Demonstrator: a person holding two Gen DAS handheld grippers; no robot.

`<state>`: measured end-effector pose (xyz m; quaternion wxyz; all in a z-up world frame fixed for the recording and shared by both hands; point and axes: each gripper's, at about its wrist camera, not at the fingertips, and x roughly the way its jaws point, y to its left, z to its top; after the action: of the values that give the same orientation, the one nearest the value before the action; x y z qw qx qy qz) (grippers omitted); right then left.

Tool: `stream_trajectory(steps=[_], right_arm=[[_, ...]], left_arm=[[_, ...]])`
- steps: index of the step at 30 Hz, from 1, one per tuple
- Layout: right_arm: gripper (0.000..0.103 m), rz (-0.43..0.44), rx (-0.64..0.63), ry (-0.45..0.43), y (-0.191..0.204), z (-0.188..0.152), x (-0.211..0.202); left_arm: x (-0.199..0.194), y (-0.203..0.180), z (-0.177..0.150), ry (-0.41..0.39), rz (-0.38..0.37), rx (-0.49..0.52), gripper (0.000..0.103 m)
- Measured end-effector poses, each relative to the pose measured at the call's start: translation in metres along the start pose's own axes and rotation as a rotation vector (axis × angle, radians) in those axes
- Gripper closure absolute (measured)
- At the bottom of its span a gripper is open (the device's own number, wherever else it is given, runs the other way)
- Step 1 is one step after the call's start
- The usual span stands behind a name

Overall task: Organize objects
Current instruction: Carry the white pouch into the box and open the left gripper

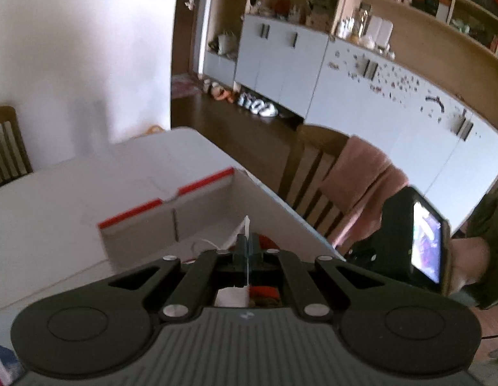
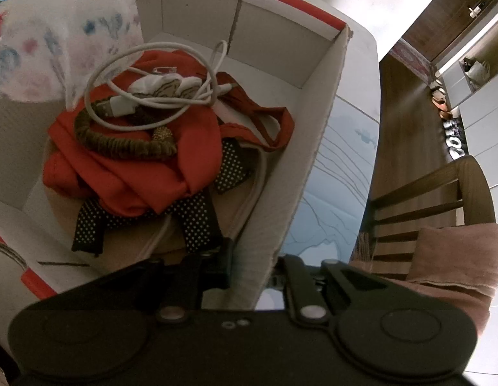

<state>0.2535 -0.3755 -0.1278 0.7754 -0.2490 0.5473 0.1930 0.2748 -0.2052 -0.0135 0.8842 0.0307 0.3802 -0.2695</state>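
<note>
A white cardboard box with a red rim point(image 1: 165, 202) point(image 2: 313, 135) stands on the table. In it lie a red cloth point(image 2: 130, 177), a coiled white USB cable point(image 2: 120, 103), a brown braided band point(image 2: 120, 148) and black dotted fabric point(image 2: 197, 225). My right gripper point(image 2: 253, 257) is shut on the box's right wall, one finger inside and one outside. My left gripper point(image 1: 248, 241) hovers over the box, shut on a thin white bag point(image 1: 247, 225). A blurred white flower-printed bag point(image 2: 56, 48) hangs over the box's left side in the right wrist view.
The box sits near the right edge of the white table point(image 1: 56, 193), on a pale blue mat point(image 2: 332, 167). A wooden chair point(image 2: 426, 199) draped with a pink towel point(image 1: 361, 180) stands close beside it. White cabinets point(image 1: 393, 112) line the far wall.
</note>
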Motion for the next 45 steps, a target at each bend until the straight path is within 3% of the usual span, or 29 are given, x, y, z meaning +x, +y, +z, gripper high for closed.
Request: stream_trajectory(steps=[14, 24, 29, 32, 34, 45], right_arm=[[0.092, 0.001, -0.003, -0.001, -0.001, -0.001, 0.0], [0.091, 0.004, -0.003, -0.001, -0.002, -0.001, 0.001], [0.091, 0.002, -0.008, -0.002, -0.001, -0.001, 0.002], [0.091, 0.0, -0.012, -0.003, -0.001, 0.0, 0.003], [0.091, -0.002, -0.016, -0.004, -0.001, 0.0, 0.003], [0.09, -0.013, -0.03, -0.003, 0.001, 0.0, 0.003]], left_arm=[[0.072, -0.023, -0.021, 0.186, -0.044, 0.045, 0.103], [0.077, -0.024, -0.046, 0.272, -0.05, 0.067, 0.101], [0.069, -0.028, -0.053, 0.272, -0.034, 0.092, 0.091], [0.061, -0.028, -0.058, 0.259, -0.031, 0.093, 0.06], [0.052, -0.027, -0.06, 0.241, -0.026, 0.084, 0.045], [-0.006, -0.018, -0.063, 0.114, -0.01, -0.007, 0.039]])
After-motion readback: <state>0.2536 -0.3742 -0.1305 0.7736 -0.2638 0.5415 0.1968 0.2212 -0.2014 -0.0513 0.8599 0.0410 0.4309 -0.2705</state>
